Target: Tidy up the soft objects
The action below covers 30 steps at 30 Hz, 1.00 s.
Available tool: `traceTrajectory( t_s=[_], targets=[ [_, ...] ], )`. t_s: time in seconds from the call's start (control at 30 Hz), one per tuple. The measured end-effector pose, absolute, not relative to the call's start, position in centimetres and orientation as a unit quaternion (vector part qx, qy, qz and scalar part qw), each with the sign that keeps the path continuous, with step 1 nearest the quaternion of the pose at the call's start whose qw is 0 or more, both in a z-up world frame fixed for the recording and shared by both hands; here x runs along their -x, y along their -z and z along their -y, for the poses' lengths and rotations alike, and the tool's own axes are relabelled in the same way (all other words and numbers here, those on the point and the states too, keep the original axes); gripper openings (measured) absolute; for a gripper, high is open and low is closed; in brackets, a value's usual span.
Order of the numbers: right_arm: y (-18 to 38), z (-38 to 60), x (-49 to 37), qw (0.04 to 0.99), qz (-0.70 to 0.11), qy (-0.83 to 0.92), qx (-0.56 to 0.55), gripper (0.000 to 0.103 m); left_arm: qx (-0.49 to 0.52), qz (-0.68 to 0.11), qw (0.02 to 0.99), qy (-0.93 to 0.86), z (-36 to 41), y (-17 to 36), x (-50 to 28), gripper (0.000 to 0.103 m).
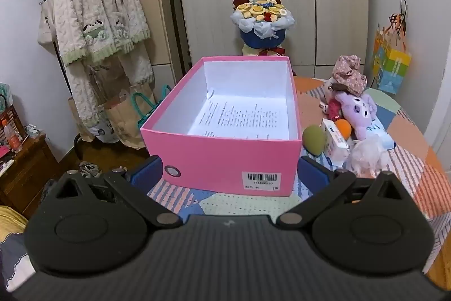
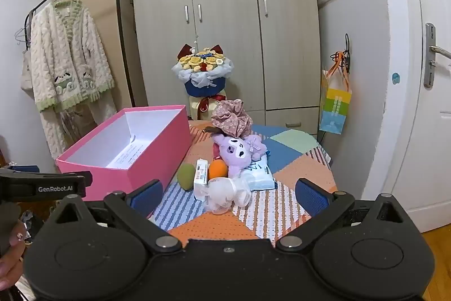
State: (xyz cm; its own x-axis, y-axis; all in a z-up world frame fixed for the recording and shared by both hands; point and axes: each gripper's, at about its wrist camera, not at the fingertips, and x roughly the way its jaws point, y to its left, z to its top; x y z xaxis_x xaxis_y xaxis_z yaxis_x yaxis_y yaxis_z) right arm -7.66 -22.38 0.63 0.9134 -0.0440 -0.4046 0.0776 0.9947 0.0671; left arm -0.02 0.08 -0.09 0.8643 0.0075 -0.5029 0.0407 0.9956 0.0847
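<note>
An open pink box (image 1: 225,157) (image 2: 157,157) with a printed sheet inside stands on the patterned table. My left gripper (image 1: 229,174) hovers open just before its near wall, a blue pad on either side. Right of the box lies a pile: a purple plush toy (image 2: 239,154) (image 1: 358,109), a floral fabric piece (image 2: 231,117) (image 1: 349,72), a green sponge egg (image 2: 186,176) (image 1: 314,140), an orange one (image 2: 217,169) (image 1: 344,129), a white packet (image 2: 200,177) and crumpled clear plastic (image 2: 225,195). My right gripper (image 2: 228,195) is open, short of the plastic, holding nothing.
A flower bouquet (image 2: 203,72) stands behind the table before a wardrobe (image 2: 225,19). A fluffy robe hangs on a rack (image 1: 95,7) at left. A colourful gift bag (image 2: 335,109) hangs at right, beside a white door (image 2: 422,103). A hand (image 2: 11,261) holds the left gripper's body.
</note>
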Motion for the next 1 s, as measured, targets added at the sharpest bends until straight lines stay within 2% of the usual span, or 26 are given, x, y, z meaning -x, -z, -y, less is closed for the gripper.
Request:
traceTrajectory(
  t_s=[1.0],
  targets=[
    [0.2, 22.7, 7.4, 0.971, -0.233, 0.046, -0.03, 0.102, -0.059, -0.283, 0.957, 0.024, -0.1, 1.3, -0.7, 0.103]
  ],
)
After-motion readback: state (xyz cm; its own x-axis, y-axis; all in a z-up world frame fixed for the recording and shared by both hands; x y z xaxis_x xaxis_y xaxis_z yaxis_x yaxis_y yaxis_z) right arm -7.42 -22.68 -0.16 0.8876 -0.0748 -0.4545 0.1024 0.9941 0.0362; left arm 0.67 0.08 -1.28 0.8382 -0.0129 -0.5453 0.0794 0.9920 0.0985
